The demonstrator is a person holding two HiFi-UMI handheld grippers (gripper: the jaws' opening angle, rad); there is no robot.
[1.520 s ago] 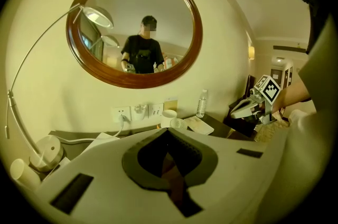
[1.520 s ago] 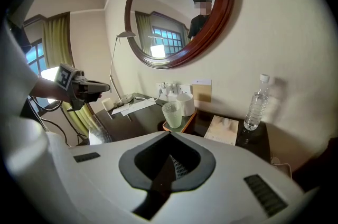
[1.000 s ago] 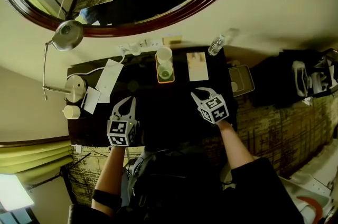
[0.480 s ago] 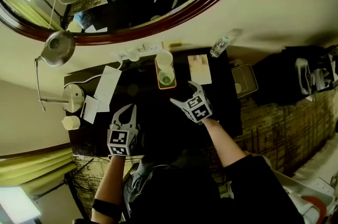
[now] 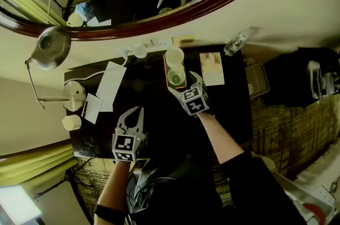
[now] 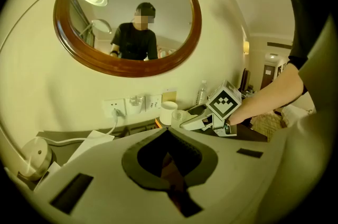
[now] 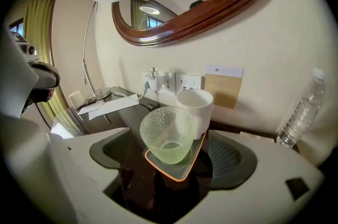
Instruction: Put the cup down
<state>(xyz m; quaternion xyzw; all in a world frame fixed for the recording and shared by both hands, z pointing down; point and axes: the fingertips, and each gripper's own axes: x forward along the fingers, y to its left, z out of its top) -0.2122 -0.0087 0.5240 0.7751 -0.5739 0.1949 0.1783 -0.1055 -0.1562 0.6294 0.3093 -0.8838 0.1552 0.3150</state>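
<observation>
right claw spread, just been opening, flanking green glass cup, not touching | cup upright on tray, white mug right behind, wall close beyond | open table on near side | left claw pressed together

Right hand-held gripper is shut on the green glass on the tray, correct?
No. Right gripper view: the right hand-held gripper is open; its jaws have just been opening and flank the green glass, untouched on the tray.
</observation>
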